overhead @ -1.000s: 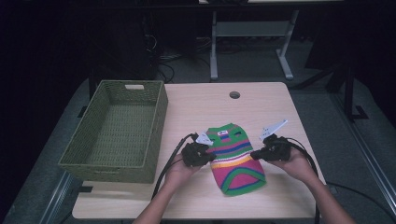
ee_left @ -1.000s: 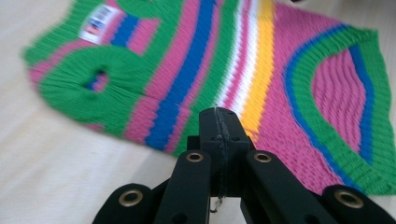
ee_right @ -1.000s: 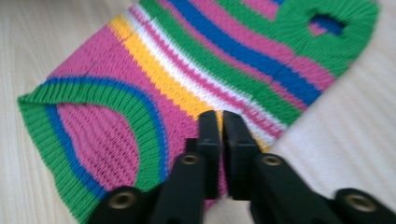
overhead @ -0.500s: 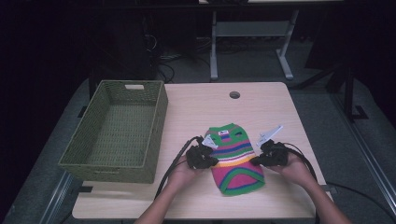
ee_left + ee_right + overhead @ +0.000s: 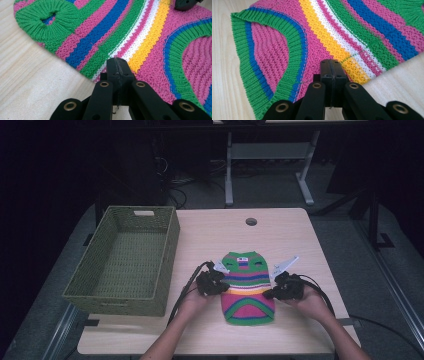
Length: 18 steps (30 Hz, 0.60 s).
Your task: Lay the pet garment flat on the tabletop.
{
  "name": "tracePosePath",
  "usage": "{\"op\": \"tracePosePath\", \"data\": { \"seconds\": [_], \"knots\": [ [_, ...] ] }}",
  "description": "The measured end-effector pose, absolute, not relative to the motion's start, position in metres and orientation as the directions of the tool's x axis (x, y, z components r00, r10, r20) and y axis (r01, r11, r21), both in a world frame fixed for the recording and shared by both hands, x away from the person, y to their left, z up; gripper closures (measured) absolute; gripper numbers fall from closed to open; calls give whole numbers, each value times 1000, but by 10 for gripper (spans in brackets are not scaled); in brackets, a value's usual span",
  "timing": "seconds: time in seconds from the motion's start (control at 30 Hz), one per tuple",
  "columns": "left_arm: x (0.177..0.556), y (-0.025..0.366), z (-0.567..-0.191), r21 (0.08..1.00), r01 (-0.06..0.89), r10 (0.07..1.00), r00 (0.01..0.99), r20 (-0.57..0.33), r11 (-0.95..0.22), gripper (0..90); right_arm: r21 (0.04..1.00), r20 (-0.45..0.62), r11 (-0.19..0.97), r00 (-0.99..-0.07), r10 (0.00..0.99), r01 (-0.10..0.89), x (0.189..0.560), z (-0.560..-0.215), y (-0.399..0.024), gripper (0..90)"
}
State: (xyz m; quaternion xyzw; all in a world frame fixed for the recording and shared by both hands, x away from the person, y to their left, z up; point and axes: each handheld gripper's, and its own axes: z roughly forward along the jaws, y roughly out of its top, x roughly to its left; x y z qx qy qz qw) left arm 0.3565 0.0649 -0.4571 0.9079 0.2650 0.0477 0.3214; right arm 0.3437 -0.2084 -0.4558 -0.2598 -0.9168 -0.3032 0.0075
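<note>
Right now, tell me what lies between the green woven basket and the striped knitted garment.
In the high view, bare light wood tabletop separates the green woven basket from the striped knitted garment; nearer the person, the left gripper and its cable sit there.

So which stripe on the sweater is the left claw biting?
The left claw is shut on the striped knit sweater at its edge, where the white stripe ends, between green and yellow.

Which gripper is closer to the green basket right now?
Left. The left gripper sits at the sweater's edge facing the green basket; the right gripper is across the sweater, farther off.
</note>
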Motion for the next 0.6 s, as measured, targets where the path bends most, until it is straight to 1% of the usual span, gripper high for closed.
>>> {"op": "tracePosePath", "data": {
  "seconds": [0.3,0.33,0.37,0.4,0.47,0.53,0.57,0.6],
  "knots": [
    [358,66,-456,609,456,516,852,-87,-650,900,560,187,664,-857,480,494,344,-457,-210,896],
    [357,67,-455,616,454,519,851,-85,-643,899,561,187,664,-857,481,495,344,-457,-210,878],
    [356,68,-453,631,455,523,847,-90,-628,882,569,190,657,-856,480,495,344,-456,-211,845],
    [355,69,-452,634,453,520,849,-92,-627,863,583,211,633,-848,487,509,344,-454,-213,843],
    [353,71,-449,631,450,516,852,-90,-632,850,594,212,621,-844,493,512,344,-452,-215,843],
    [351,73,-447,634,446,516,853,-86,-632,840,603,210,612,-842,497,512,344,-450,-217,825],
    [349,76,-444,646,454,524,846,-96,-614,806,614,206,599,-837,507,514,344,-448,-219,780],
    [349,76,-444,646,454,524,846,-96,-614,793,614,206,599,-837,507,514,344,-448,-219,780]
  ]
}}
